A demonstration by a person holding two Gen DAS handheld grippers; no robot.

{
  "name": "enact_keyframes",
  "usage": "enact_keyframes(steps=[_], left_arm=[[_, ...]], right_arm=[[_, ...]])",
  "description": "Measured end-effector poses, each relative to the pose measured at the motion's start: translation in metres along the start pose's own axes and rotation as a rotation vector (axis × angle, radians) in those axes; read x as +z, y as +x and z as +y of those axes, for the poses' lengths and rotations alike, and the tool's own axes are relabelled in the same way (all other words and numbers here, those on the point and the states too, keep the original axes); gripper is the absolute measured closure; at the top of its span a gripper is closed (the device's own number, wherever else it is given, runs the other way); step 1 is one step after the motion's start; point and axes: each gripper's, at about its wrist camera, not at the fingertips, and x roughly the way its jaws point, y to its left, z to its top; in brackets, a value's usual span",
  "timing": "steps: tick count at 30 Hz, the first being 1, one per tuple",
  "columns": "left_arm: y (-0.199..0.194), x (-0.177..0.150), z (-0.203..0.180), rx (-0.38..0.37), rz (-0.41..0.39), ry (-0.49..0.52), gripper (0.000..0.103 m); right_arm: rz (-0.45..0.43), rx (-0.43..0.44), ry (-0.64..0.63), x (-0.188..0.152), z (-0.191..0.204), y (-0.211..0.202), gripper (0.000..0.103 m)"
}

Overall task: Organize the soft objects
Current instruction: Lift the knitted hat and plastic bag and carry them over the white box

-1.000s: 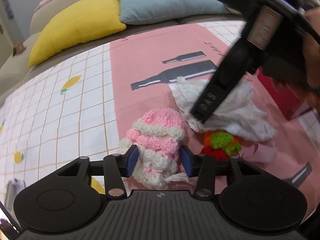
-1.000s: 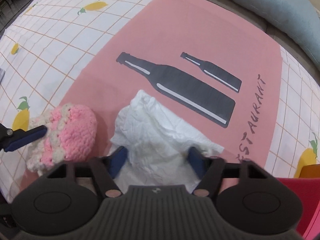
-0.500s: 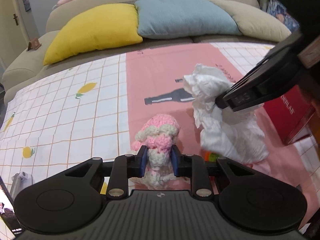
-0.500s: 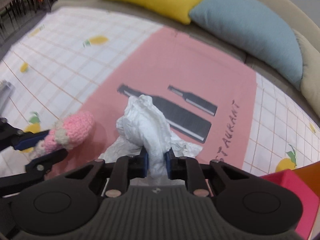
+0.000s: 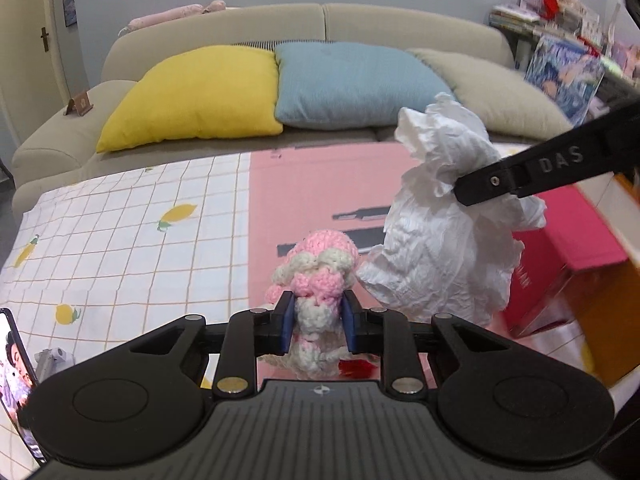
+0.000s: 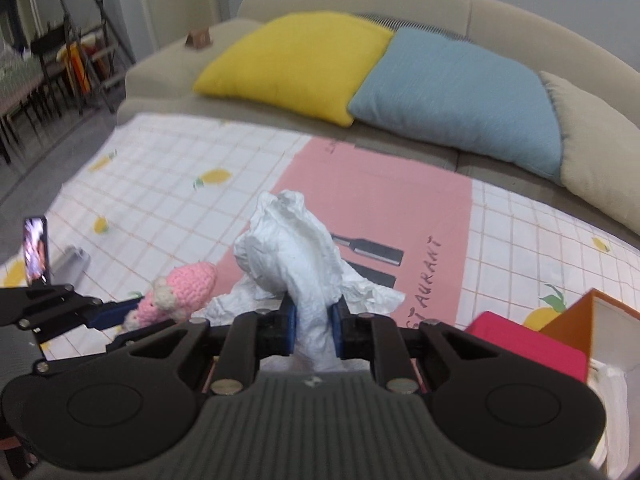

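My left gripper [image 5: 316, 326] is shut on a pink and white crocheted toy [image 5: 318, 268] and holds it above the pink mat [image 5: 312, 184]. The toy also shows in the right wrist view [image 6: 182, 292], at the left. My right gripper [image 6: 314, 328] is shut on a crumpled white cloth [image 6: 292, 248] and holds it raised. In the left wrist view the cloth [image 5: 444, 232] hangs from the right gripper's fingers [image 5: 520, 172], just right of the toy. A bit of a red knitted object [image 5: 356, 368] shows under the toy.
A red box [image 5: 576, 240] and an orange box [image 6: 600, 316] stand at the right. A sofa with yellow [image 5: 196, 92], blue [image 5: 352, 84] and beige [image 5: 492, 92] cushions runs along the far edge. A phone on a stand [image 6: 36, 250] is at the left.
Both grippers closed on their objects and lifted them off the mat. The cloth rose highest; the toy rose with the left gripper. The orange and green knitted object dropped out of view.
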Motion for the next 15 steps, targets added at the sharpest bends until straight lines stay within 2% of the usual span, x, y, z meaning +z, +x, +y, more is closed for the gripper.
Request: enact_keyframes(steps=[8,15], left_arm=[[-0.031,0.014,-0.011,-0.060,-0.062,-0.056,0.076],[-0.052,0.033,-0.045,-0.183,-0.104,-0.036,0.076]], right_arm=[[-0.118,-0.002,0.144,-0.012,-0.028,-0.062,0.087],[-0.149,-0.001,0.301,-0.041,-0.068,-0.105,0.087]])
